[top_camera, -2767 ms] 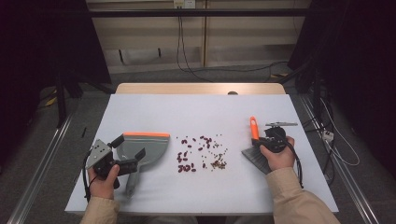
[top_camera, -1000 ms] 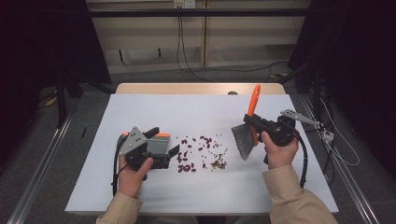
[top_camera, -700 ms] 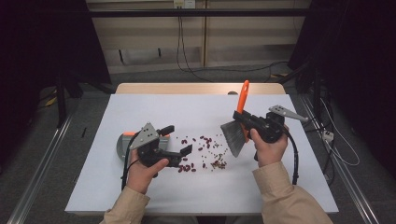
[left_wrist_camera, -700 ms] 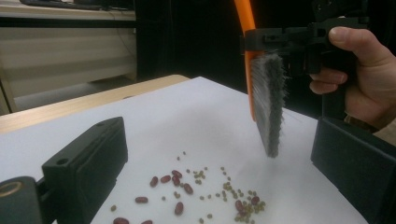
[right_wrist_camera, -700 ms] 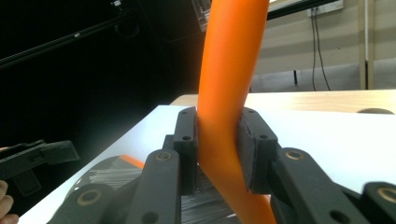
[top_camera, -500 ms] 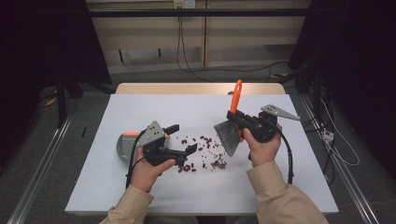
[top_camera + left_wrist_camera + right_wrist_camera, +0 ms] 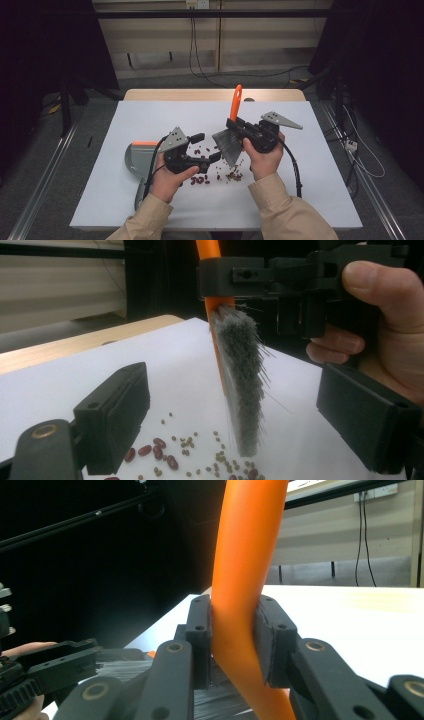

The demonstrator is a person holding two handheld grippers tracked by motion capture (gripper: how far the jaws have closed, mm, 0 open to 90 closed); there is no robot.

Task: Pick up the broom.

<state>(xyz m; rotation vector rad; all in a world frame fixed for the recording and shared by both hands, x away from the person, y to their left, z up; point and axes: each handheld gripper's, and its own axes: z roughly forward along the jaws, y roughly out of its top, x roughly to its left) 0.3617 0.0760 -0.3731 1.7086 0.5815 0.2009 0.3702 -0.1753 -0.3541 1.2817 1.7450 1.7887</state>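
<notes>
I have both grippers over the near middle of the table [image 7: 320,200], because the scattered beans [image 7: 231,175] lie there and I mean to sweep them. My left gripper [image 7: 204,147] hangs just above the spill, at about nine o'clock from the brush; its jaws have just been closing a little from full spread, yet they stand wide apart with nothing between them, and from the left gripper view I look through that gap straight at the bristles [image 7: 245,385]. My guess is that I bring this gripper in to steady or reposition the brush head, since the dustpan [image 7: 137,157] lies alone on the table at nine o'clock from my left hand, flat, its orange lip turned away from me, too far off to catch anything yet. My right gripper [image 7: 235,126] is clamped on the orange handle [image 7: 245,580] of the brush [image 7: 229,145], the two pads squeezing it from either side, as the right gripper view shows closely. I hold it low on the handle, near the head, so that the bristles point down at the beans and the handle rises toward twelve o'clock, which gives me firm control of the sweeping edge. The bristle tips hang just over the beans' far edge; whether they touch the table I cannot tell.
</notes>
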